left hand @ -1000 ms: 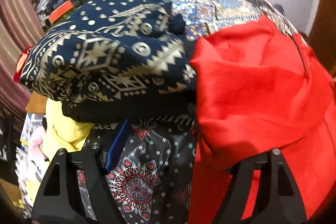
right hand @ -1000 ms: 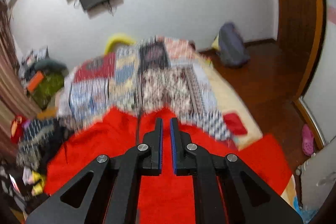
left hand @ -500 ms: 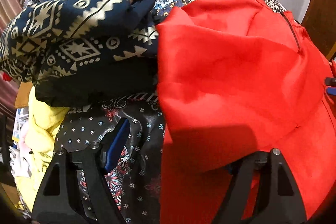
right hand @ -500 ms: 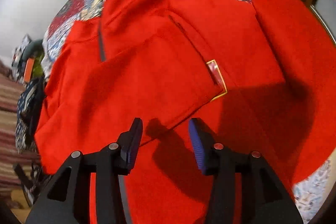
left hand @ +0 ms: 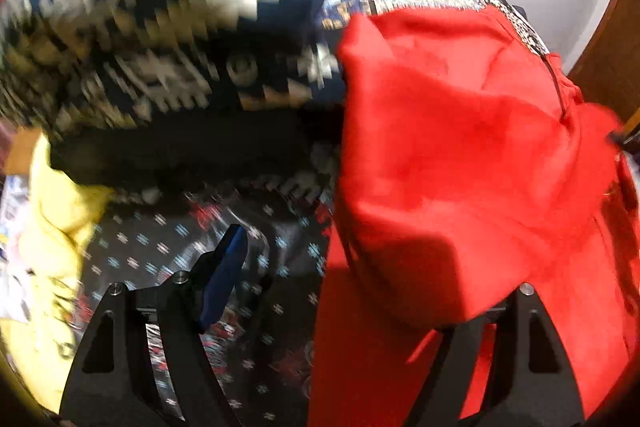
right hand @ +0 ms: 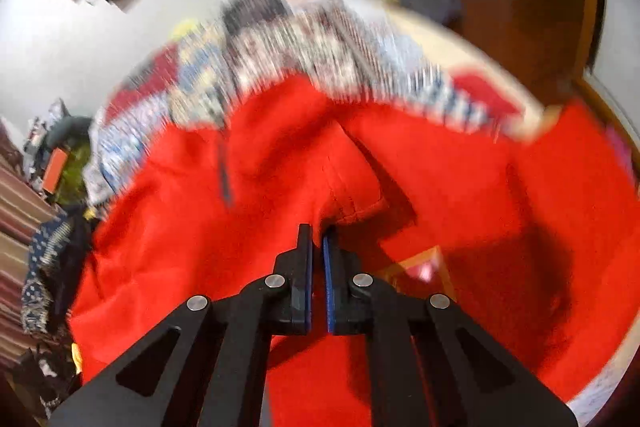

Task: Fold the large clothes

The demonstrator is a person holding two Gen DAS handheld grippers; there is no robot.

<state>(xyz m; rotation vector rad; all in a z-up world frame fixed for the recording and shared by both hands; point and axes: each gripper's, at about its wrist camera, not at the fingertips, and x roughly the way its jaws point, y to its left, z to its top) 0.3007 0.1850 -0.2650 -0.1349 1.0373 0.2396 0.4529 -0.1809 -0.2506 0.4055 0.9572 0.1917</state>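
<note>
Bed: the patchwork bedspread fills the upper middle of the right wrist view, blurred; we see its far end again at the top of the left wrist view.
Red garment: the red garment lies spread over the bed across the centre and lower half of the right wrist view; in the left wrist view it takes the whole right half. We judge its long axis runs left to right across the right wrist frame.
Clothes pile: a navy-and-gold patterned cloth sits on a dark floral cloth, with a yellow cloth at the left edge. All sit left of the red garment, and the navy one touches it.
Containers: none that we can make out.
Right gripper: the right gripper has its blue pads together on a raised ridge of red fabric at lower centre; the cloth peaks straight ahead of the tips.
Left gripper: the left gripper stands wide apart; one blue pad shows at lower left over the floral cloth, the other finger is hidden under a red flap. It grips nothing we can see.
Key relation: the garment's bulk lies ahead and right of the pinch. We judge the right gripper leads the fold, and the left one must first close on the flap.
Risk: the flap may slip off.
</note>
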